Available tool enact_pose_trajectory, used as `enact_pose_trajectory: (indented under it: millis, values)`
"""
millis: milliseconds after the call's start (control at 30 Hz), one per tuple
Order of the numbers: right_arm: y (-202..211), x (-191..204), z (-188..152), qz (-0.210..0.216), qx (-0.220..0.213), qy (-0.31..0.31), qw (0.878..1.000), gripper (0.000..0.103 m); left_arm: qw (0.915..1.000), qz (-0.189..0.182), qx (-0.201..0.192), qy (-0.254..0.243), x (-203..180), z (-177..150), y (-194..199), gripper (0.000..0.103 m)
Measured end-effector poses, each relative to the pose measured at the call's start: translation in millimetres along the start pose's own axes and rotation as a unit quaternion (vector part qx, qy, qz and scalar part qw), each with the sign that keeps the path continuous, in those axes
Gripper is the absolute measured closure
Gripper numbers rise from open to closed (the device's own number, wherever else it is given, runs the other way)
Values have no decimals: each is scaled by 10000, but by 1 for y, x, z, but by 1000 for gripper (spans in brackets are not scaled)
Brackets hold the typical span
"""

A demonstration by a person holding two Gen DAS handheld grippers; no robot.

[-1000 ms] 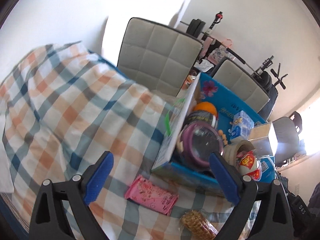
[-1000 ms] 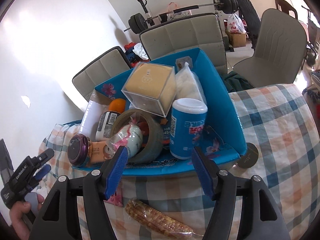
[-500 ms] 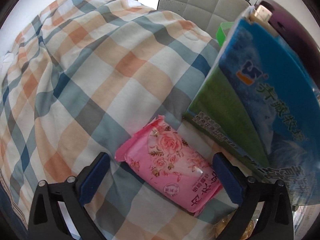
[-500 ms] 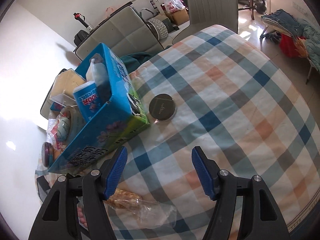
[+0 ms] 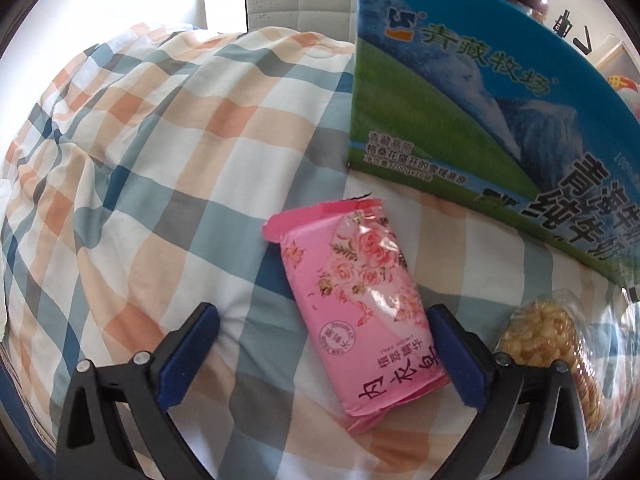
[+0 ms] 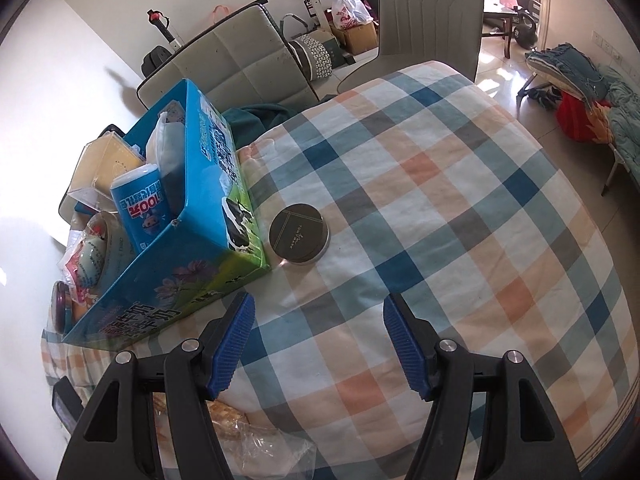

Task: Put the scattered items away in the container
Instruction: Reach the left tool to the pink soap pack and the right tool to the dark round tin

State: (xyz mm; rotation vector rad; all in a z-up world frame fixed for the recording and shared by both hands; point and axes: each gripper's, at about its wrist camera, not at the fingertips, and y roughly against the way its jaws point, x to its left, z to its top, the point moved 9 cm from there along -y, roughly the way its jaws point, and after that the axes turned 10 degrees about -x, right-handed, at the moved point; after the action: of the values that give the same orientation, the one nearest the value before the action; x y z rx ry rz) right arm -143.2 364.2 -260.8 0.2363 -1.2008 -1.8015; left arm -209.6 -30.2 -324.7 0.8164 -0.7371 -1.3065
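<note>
My left tool [image 5: 328, 354] is spread wide around the pink soap packet [image 5: 356, 304], but its pads are not squeezing it. The packet lies flat on the checked cloth [image 5: 168, 168], just in front of the blue milk carton box [image 5: 500, 92]. My right tool [image 6: 320, 344] is spread with nothing in it. A round dark tin [image 6: 299, 233] sits just beside the box. A clear bag, maybe of snacks [image 5: 552, 348], lies near the packet.
</note>
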Motion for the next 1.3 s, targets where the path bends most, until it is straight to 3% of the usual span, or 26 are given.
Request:
enact_pose_trajectory:
  millis: [133,267,467,733,833,967,1067,1133,1200,1300]
  values:
    - [-28,8,20,-290,-63,563,9980,34,9998,-43,167,36,4,-12,10,0]
    - [-67,16,31,-781,57,1564,9846,34,9991,-202,319,-187,5,-22,19,0]
    - [-92,38,25,-759,97,2487,9656,34,9969,-372,508,-471,6,-36,32,0]
    - [-95,25,28,-428,204,1941,9798,34,9980,-261,545,-194,1,-33,39,0]
    - [-89,19,25,-442,274,1837,9816,42,9987,-177,458,-155,-5,-28,40,0]
    - [-73,3,11,-583,769,1798,9790,45,9991,-180,371,-61,-9,-27,45,0]
    - [-57,9,21,-188,413,1662,9850,44,9991,-198,365,-108,-11,-30,50,0]
    - [-61,23,25,-220,249,2189,9752,39,9989,-200,395,-184,-14,-32,53,0]
    - [-81,35,15,-299,500,2725,9604,38,9986,-224,441,-201,-15,-34,56,0]
    - [-101,46,6,-447,494,3273,9426,33,9982,-274,498,-172,-17,-35,60,0]
